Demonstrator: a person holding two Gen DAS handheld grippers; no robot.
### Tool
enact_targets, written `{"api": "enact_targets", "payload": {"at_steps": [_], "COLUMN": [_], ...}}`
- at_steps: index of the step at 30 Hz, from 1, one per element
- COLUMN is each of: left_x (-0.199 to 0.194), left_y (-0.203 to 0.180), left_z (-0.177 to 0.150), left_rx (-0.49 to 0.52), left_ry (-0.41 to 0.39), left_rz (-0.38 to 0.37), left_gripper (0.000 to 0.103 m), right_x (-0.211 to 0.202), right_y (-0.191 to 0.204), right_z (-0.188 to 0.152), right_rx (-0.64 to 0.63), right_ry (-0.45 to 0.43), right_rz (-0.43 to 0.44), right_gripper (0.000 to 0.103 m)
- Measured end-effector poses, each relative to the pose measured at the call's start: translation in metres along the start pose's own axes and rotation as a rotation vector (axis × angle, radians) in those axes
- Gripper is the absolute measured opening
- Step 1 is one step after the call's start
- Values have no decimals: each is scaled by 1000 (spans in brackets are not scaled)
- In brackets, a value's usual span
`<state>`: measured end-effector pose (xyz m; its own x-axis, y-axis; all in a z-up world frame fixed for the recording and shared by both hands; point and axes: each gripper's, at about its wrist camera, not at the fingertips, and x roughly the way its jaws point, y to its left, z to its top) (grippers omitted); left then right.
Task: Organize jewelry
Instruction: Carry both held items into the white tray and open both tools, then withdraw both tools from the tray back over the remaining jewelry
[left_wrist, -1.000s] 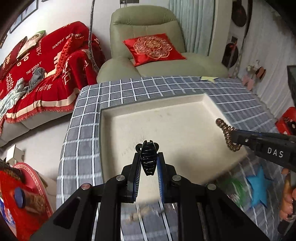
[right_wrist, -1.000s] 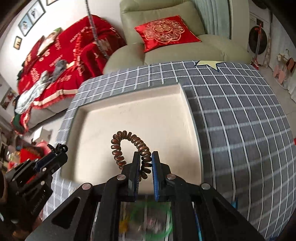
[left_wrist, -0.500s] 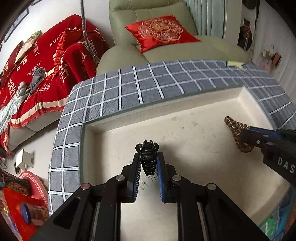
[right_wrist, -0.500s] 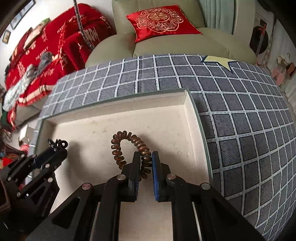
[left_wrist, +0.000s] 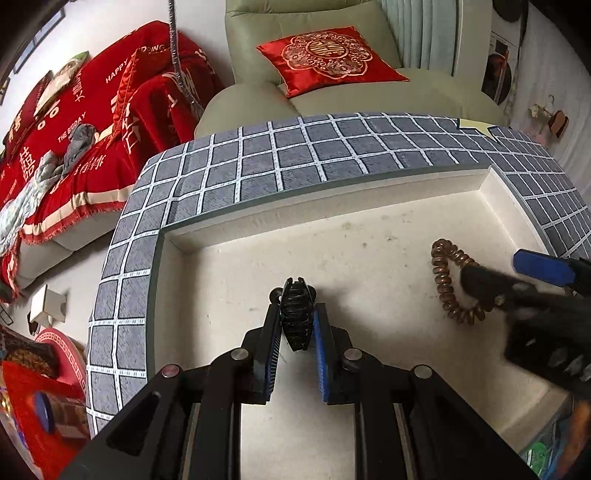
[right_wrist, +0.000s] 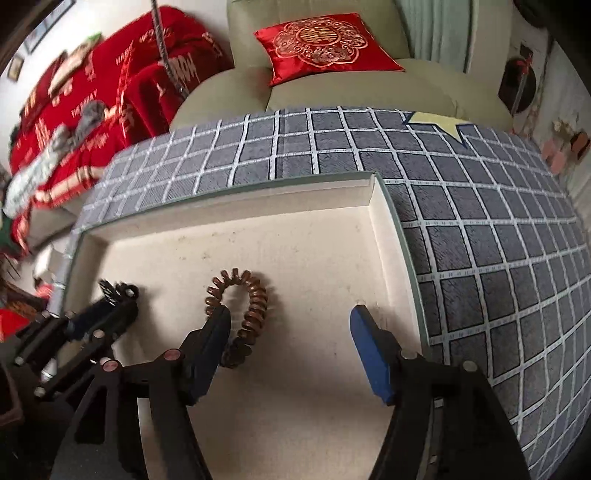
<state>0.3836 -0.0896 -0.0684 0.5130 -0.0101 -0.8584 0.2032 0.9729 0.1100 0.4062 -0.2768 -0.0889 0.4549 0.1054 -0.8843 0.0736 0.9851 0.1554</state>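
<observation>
Left wrist view first: my left tool (left_wrist: 295, 334) is pinched narrow on a black hair claw (left_wrist: 295, 317), both blue pads pressing its sides, and the claw sticks out past the tips over the floor of a shallow cream tray (left_wrist: 229, 225). Off to that tool's right I can see the brown spiral hair tie (left_wrist: 448, 291) lying on the tray floor, with my right tool (left_wrist: 517, 275) sitting over its near end.

Right wrist view: the right tool (right_wrist: 290, 319) has just been opening and its jaws now stand wide apart. The hair tie (right_wrist: 247, 310) is no longer squeezed; it lies on the tray (right_wrist: 391, 206) bottom right against the inside of the left finger (right_wrist: 210, 343), well clear of the right finger (right_wrist: 369, 350). Can't tell if that left finger is actually touching it or just overlapping it. My left tool (right_wrist: 110, 295) with the claw shows up off to the left.

Tray sits on a table with a grey checked cloth (right_wrist: 498, 258).
</observation>
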Motion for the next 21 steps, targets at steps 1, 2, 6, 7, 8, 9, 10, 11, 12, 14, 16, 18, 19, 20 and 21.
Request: {"api": "enact_targets", "payload": {"at_steps": [1,2,6,7,8,9,10,11,12,14,16,18,19,20,21], "left_x": [-1,-1,-4,-8,-12,-12,-13,-14,-17,-27,-43,-59,-67,-75,-80], "left_y": [0,0,0,1,0,-1,-1,0,1,3,5,8,10,13,15], "left_z": [0,0,1,0,0,1,2,2,2,-1,-6,-13,-19,-26,-31], "left_rx": [0,1,-2,-10,-3,1,-2,-8,-15,-18,0,15,18,14,14], "left_ry": [-1,-5,-19,-43,-66,-63,-55,-54,-59,-85,-122,-135,-123,-114,-110], "left_rz": [0,-2,-1,22,27,21,9,4,3,6,8,-11,-38,-65,-80], "left_gripper": [32,32,103,103,103,103,103,103,103,103,103,103,103,103,103], "right_x": [-5,-11,-29,-33,-36,-40,-42,-44,-46,-53,-63,-74,-80,-87,-92], "right_y": [-3,-6,-9,-11,-12,-14,-15,-17,-17,-21,-25,-29,-30,-31,-31], "right_z": [1,2,1,0,-2,-4,-6,-7,-10,-15,-22,-29,-33,-38,-42], "right_rx": [16,27,49,58,64,73,78,82,86,96,110,124,128,130,129], "right_ry": [-7,-22,-48,-50,-52,-55,-55,-53,-52,-62,-91,-116,-124,-137,-142], "right_rz": [16,26,53,59,63,68,71,71,69,73,86,108,122,138,150], "right_gripper": [71,71,71,71,72,72,72,72,72,78,85,98,103,103,103]}}
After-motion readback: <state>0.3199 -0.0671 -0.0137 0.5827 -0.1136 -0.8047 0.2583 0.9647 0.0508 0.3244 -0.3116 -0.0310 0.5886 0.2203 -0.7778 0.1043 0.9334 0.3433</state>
